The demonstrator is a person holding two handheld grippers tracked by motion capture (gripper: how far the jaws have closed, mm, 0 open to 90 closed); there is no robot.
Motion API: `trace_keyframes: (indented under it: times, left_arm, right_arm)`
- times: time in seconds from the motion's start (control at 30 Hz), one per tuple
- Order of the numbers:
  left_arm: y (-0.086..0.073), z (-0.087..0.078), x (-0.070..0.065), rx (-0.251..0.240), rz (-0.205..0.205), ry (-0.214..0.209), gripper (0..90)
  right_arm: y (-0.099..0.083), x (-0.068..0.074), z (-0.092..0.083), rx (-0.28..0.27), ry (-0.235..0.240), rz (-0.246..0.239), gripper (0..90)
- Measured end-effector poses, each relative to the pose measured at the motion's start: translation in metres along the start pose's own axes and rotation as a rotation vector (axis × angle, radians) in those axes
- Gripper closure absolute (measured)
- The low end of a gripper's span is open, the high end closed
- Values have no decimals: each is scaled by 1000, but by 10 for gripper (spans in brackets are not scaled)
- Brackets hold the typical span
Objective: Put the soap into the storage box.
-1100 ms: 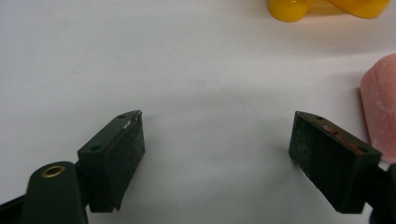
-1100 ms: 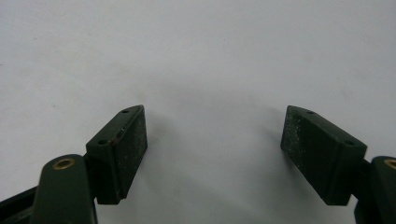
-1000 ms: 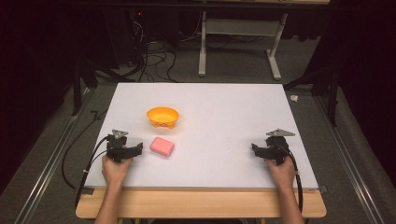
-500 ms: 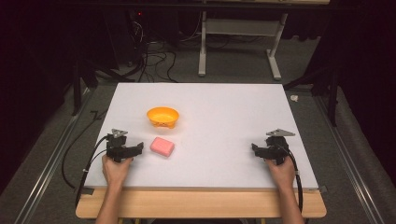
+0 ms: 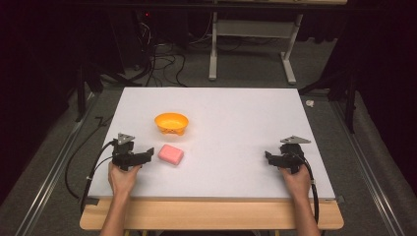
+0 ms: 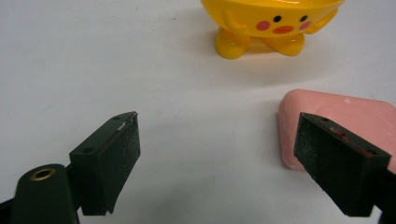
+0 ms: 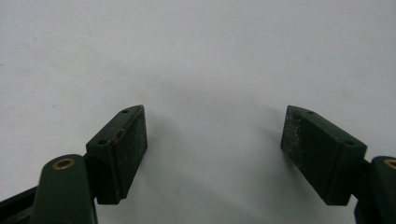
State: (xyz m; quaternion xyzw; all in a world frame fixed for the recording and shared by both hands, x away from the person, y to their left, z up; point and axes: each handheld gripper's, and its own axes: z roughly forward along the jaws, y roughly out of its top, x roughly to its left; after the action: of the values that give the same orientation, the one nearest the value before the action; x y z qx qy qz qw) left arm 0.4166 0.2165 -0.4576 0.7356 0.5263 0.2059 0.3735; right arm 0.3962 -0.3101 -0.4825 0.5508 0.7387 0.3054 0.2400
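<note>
Resting on the white tabletop (image 5: pixel 236 113), both hand-held grippers, left (image 5: pixel 145 157) and right (image 5: pixel 268 157), gape wide, empty; the pink block (image 5: pixel 171 154) looks soft, light, best pinched across its short sides.

place: looks to me like a lab or test room, not a home
table (image 5: pixel 236 113): I see a plain white top on a wooden edge, standing alone
floor (image 5: pixel 246 73): grey carpet, loose black cables (image 5: pixel 157 59) running over it
behind: a white metal stand (image 5: pixel 251 44) and dark equipment
surroundings: black, dim on both sides
</note>
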Motion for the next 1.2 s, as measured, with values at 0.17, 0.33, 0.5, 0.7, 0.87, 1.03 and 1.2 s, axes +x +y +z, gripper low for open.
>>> trace_keyframes:
  times: [0.17, 0.33, 0.5, 0.7, 0.87, 1.03, 1.2]
  left_arm:
    - [2, -1, -9, 2, 24, -18, 148]
    - [5, -2, -19, 6, 44, -44, 145]
    - [6, -1, -26, 11, 48, -72, 133]
    - [8, 5, -37, 30, 71, -81, 99]
    - [8, 12, -44, 37, 69, -94, 84]
    - [7, 17, -51, 58, 86, -94, 64]
    - [8, 24, -62, 81, 123, -71, 40]
  right_arm:
    - [0, 0, 0, 0, 0, 0, 232]
    - [0, 0, 0, 0, 0, 0, 232]
    - [0, 0, 0, 0, 0, 0, 232]
    - [0, 0, 0, 0, 0, 0, 231]
    - [0, 0, 0, 0, 0, 0, 232]
    - [0, 0, 0, 0, 0, 0, 231]
    - [0, 0, 0, 0, 0, -2, 232]
